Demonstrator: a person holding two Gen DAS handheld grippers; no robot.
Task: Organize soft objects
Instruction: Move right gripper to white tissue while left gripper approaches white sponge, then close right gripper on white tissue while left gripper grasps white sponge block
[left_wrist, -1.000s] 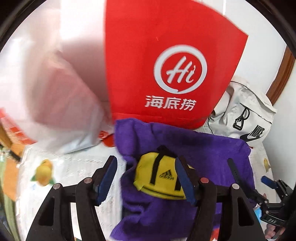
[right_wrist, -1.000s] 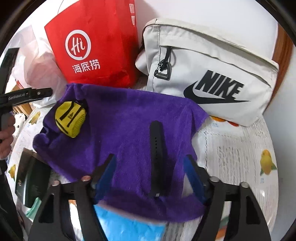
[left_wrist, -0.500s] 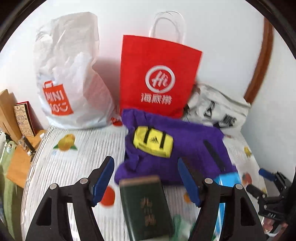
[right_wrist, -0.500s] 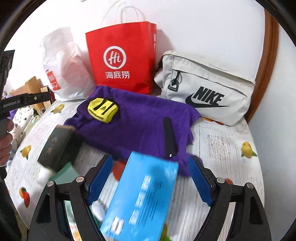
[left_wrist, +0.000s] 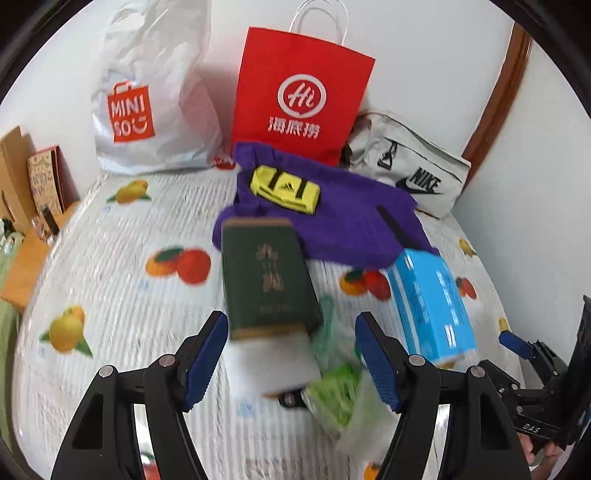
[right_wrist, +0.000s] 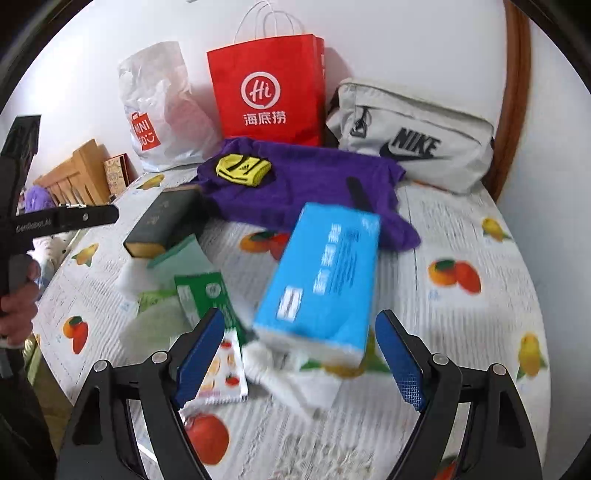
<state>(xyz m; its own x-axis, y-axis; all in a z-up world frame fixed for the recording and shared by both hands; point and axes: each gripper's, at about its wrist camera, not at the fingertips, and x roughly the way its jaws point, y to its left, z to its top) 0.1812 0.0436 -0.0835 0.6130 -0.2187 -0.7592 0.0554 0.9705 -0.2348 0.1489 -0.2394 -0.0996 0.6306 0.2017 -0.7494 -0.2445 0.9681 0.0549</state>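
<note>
A purple towel (left_wrist: 343, 218) (right_wrist: 306, 192) lies on the fruit-print table at the back, with a yellow Adidas pouch (left_wrist: 284, 190) (right_wrist: 242, 170) and a black strap (left_wrist: 395, 225) (right_wrist: 360, 194) on it. In front lie a dark green box (left_wrist: 267, 273) (right_wrist: 166, 225), a blue tissue pack (left_wrist: 430, 302) (right_wrist: 321, 277), green packets (left_wrist: 332, 398) (right_wrist: 207, 291) and white soft packs (right_wrist: 284, 373). My left gripper (left_wrist: 291, 358) is open and empty above the green box's near end. My right gripper (right_wrist: 299, 358) is open and empty at the tissue pack's near end.
Against the back wall stand a white Miniso bag (left_wrist: 147, 96) (right_wrist: 159, 110), a red paper bag (left_wrist: 299, 96) (right_wrist: 266, 88) and a grey Nike bag (left_wrist: 410, 166) (right_wrist: 413, 136). Wooden furniture (right_wrist: 77, 173) is at the left, past the table edge.
Both grippers have pulled back from the purple towel toward the table's near side. The green box, tissue pack and packets have come into view.
</note>
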